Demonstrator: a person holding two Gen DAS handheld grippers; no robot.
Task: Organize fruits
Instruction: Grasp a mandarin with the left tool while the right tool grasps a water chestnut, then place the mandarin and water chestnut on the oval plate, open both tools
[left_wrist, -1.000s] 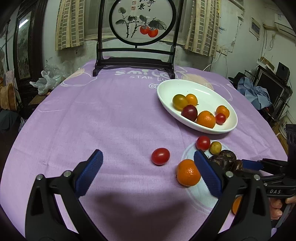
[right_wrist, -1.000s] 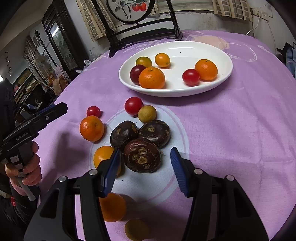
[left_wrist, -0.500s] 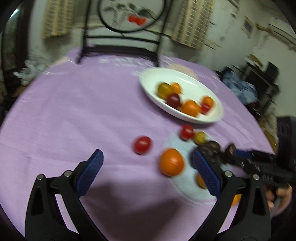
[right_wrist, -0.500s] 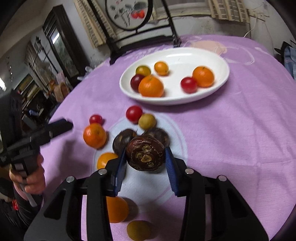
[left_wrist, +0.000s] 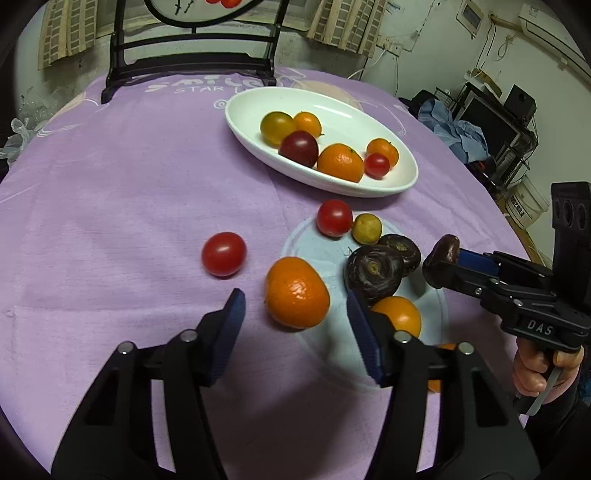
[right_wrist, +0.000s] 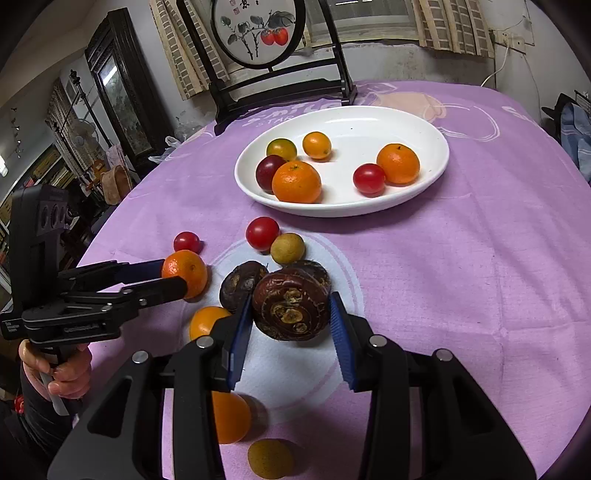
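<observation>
While the right gripper (right_wrist: 291, 325) clamps the hard, wrinkled dark fruit (right_wrist: 291, 309) at mid-frame, the left gripper (left_wrist: 295, 314) straddles, jaws apart, a probably soft-skinned tangerine (left_wrist: 297, 292); grip its sides.

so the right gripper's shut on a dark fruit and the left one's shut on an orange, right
Not quite. The right gripper is shut on the dark fruit, but the left gripper is open: in the left wrist view its fingers stand apart on either side of the orange, not touching it.
</observation>
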